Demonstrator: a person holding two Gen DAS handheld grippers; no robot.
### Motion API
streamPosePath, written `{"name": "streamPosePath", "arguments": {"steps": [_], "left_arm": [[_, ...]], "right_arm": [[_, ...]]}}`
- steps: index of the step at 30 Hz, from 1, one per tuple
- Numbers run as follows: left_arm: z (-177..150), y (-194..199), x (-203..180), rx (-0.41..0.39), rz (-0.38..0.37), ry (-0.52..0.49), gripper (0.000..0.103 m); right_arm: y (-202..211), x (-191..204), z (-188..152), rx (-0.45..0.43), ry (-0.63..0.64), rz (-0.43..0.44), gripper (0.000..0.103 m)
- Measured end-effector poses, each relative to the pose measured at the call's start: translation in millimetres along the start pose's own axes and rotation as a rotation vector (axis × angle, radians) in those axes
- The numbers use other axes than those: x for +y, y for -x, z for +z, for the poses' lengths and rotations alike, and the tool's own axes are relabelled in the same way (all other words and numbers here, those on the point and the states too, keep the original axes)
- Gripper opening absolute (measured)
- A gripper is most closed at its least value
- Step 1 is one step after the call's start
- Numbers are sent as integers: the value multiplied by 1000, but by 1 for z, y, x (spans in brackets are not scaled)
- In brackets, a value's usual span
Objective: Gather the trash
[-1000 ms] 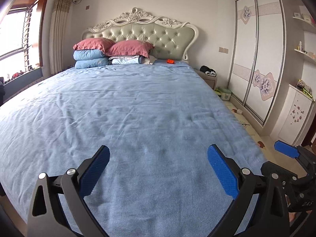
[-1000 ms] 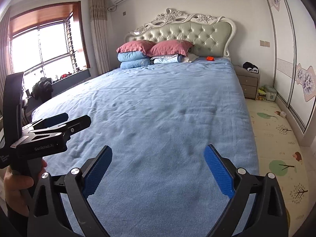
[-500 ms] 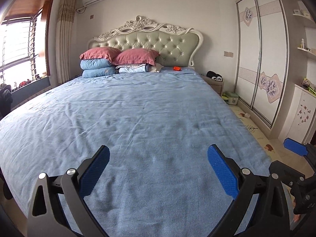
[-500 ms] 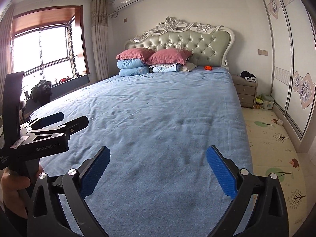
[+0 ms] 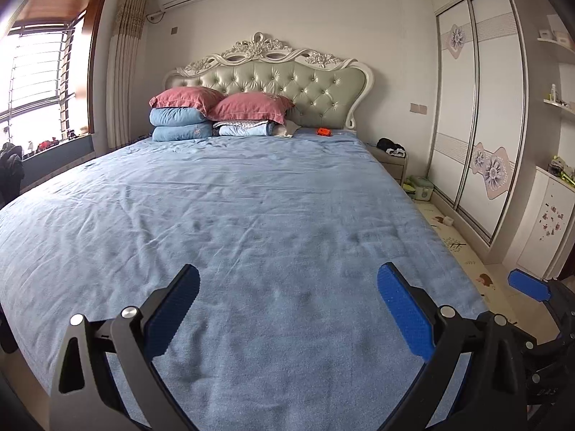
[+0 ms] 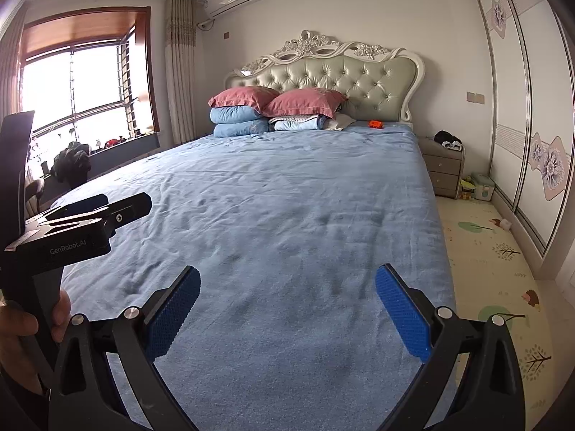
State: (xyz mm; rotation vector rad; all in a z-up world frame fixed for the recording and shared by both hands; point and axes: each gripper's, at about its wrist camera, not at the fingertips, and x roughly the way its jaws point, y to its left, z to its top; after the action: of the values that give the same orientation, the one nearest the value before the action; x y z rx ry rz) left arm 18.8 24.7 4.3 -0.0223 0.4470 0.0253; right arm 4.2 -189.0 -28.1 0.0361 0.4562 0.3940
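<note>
A small orange object [image 5: 324, 130] lies far off on the blue bedspread [image 5: 251, 197] beside the pillows, below the headboard; the right wrist view shows the orange object [image 6: 375, 123] too. What it is cannot be told at this distance. My left gripper [image 5: 287, 296] hovers open over the foot of the bed with nothing between its blue pads. My right gripper [image 6: 287, 296] is open and empty as well, over the same end of the bed. The left gripper's body [image 6: 79, 226], held by a hand [image 6: 32, 327], shows at the left of the right wrist view.
Red and blue pillows [image 5: 201, 111] are stacked at the head. A nightstand [image 6: 444, 170] with dark clothing stands right of the bed, with a green box [image 6: 481, 186] on the play mat [image 6: 496, 258]. Sliding wardrobe doors [image 5: 478, 107] line the right wall; a window [image 6: 82, 89] is at left.
Both cameras have tilted upward and drawn back slightly, so the headboard and wall sit lower in view. Both grippers stay open and empty.
</note>
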Motion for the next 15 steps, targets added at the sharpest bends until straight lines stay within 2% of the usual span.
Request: {"name": "streamPosePath", "arguments": {"steps": [8,15], "left_arm": [[1,-3,4,23,8,6,99],[2,4,4,-13,-10,11,99]], "right_arm": [[0,2,0,3,2,8,95],[-5,2,-1,19,-6,13,95]]}}
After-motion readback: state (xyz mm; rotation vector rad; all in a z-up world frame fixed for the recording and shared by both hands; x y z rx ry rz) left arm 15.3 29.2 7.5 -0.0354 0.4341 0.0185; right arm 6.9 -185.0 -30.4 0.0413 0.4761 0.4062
